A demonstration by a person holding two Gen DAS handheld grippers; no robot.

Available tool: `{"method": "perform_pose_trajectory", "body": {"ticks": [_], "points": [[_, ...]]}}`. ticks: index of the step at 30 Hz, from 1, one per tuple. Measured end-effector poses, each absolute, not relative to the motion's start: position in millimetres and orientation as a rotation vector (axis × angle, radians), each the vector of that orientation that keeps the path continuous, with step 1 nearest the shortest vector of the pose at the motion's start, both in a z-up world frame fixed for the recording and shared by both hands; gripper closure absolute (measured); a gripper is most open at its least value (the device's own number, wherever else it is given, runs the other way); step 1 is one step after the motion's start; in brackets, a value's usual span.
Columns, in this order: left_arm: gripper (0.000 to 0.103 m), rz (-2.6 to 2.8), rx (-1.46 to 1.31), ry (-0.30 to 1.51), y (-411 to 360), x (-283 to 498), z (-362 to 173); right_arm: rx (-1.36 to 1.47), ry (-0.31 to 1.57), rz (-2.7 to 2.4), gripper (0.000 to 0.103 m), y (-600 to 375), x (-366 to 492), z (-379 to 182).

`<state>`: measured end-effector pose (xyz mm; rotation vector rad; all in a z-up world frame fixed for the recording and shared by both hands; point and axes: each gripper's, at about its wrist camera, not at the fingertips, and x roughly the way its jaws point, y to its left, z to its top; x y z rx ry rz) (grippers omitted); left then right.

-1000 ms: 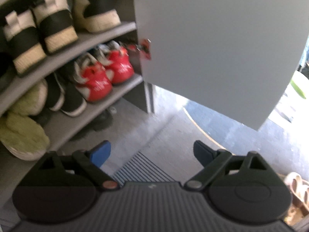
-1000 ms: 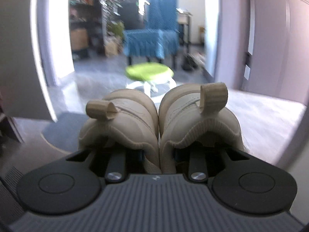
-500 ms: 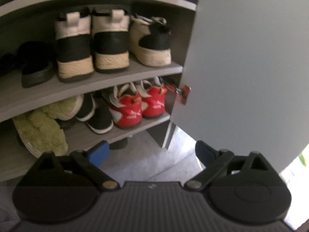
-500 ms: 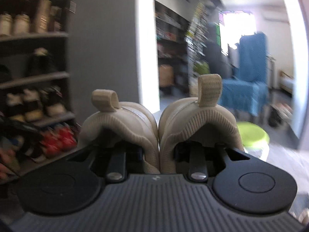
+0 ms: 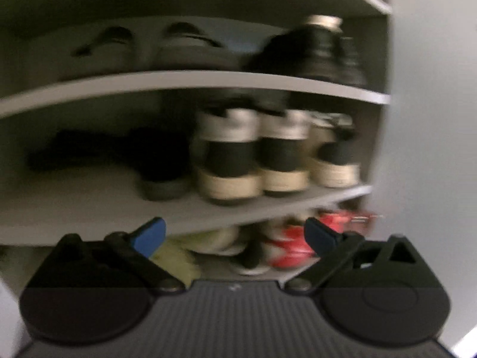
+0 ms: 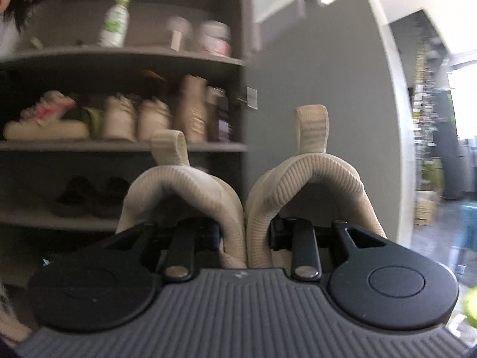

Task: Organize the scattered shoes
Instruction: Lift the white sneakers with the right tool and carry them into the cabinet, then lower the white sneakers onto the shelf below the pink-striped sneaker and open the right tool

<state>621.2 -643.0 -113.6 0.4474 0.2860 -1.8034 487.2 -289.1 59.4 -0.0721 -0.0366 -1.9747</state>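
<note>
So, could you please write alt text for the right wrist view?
The right hand-held gripper pinches a pair of beige shoes by their inner collars, heels toward the camera. Behind stands an open grey shoe cabinet holding shoes and bottles.

Left gripper [image 5: 235, 232]: jaws have just been opening, now spread wide, blue pads [image 5: 150, 234] well apart, nothing between them; aimed slightly downward. Right gripper [image 6: 246, 232]: aimed about level, jaws partly closed, one finger inside each heel opening, clamping the two inner heel walls together.
</note>
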Motion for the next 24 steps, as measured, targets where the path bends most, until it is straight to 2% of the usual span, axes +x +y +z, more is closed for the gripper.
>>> {"method": "perform_pose_trajectory", "body": {"ticks": [7, 9, 14, 15, 16, 17, 18, 19, 20, 24], "points": [[0.002, -1.586, 0.497, 0.341, -653, 682, -123, -0.086, -0.097, -1.731, 0.071, -367, 529, 103], [0.002, -1.550, 0.495, 0.427, -655, 699, -124, -0.063, -0.110, -1.657, 0.071, -393, 546, 118], [0.003, -1.418, 0.525, 0.515, -639, 747, -129, -0.086, -0.033, -1.527, 0.071, -433, 591, 136], [0.005, -1.406, 0.529, 0.534, -636, 753, -129, -0.081, -0.026, -1.497, 0.071, -441, 599, 140], [0.014, -1.418, 0.542, 0.535, -624, 761, -130, -0.072, -0.019, -1.473, 0.071, -448, 605, 142], [0.030, -1.443, 0.535, 0.488, -607, 765, -125, -0.063, -0.012, -1.449, 0.071, -454, 611, 143], [0.026, -1.464, 0.486, 0.445, -590, 767, -118, -0.052, -0.002, -1.423, 0.071, -463, 617, 145], [0.018, -1.484, 0.432, 0.403, -573, 769, -110, -0.047, 0.004, -1.410, 0.071, -466, 621, 144], [0.000, -1.503, 0.391, 0.365, -559, 769, -106, -0.029, 0.013, -1.383, 0.071, -473, 626, 142], [0.000, -1.491, 0.462, 0.303, -555, 761, -112, 0.067, 0.034, -1.297, 0.071, -504, 641, 133]]}}
